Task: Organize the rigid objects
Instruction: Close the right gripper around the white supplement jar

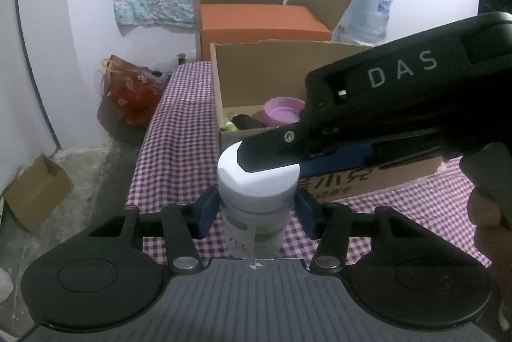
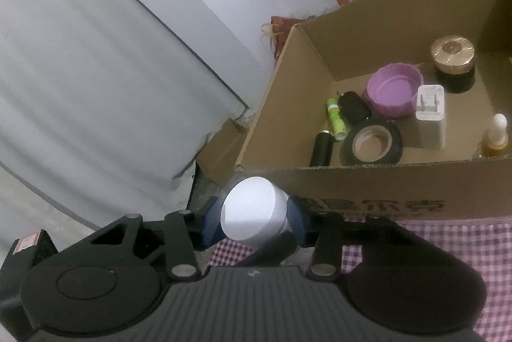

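I see a smooth white plastic jar lid (image 1: 256,178), a checked cloth tablecloth (image 1: 179,124) and a matt cardboard box (image 2: 368,182).

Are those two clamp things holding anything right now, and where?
Both hold the white-lidded jar: left hand-held gripper just below the lid, right hand-held gripper on the lid.

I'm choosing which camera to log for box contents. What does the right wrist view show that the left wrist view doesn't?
Right wrist only: the black tape roll, white charger plug, gold-lidded dark jar and amber dropper bottle inside the open cardboard box.
Left wrist only: the red patterned bag, the clear water jug and the right gripper seen from outside.
Both: the white-lidded plastic jar, the purple round bowl, the orange carton and the purple checked tablecloth.
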A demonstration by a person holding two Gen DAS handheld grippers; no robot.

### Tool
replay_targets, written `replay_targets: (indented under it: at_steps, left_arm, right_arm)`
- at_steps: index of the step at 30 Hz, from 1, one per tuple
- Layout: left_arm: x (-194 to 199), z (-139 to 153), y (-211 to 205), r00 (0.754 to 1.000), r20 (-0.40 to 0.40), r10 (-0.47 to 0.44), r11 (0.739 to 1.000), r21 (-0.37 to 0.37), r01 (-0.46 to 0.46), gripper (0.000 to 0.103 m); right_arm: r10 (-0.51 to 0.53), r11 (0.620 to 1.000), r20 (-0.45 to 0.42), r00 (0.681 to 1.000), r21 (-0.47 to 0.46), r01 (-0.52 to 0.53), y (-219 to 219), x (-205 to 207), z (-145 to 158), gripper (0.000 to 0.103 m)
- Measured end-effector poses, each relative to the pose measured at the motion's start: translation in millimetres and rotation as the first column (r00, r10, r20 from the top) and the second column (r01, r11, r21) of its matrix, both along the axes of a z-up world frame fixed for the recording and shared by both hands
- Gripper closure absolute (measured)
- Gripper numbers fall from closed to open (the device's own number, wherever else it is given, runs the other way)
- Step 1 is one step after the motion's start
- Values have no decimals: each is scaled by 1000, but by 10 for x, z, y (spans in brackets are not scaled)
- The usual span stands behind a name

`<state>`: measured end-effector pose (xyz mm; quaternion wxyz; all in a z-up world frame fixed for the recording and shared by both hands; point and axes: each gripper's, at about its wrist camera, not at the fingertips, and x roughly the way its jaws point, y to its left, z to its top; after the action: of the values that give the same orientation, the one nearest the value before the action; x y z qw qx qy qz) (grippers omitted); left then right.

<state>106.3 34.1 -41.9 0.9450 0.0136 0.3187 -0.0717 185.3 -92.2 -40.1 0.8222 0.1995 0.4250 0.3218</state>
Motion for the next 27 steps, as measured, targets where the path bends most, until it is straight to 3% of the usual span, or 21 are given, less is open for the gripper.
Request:
replay_targets:
  at_steps: [15, 27]
  left_arm:
    - [-209, 82, -262, 996, -16, -82, 997, 3, 82, 51]
    - [-156, 25, -315, 990, -61, -124, 992, 19, 126, 47]
  right_arm:
    - [-43, 999, -19, 999, -19, 43, -283, -293, 119, 56]
    - [-67, 997, -68, 995, -32, 65, -368, -356, -5, 56]
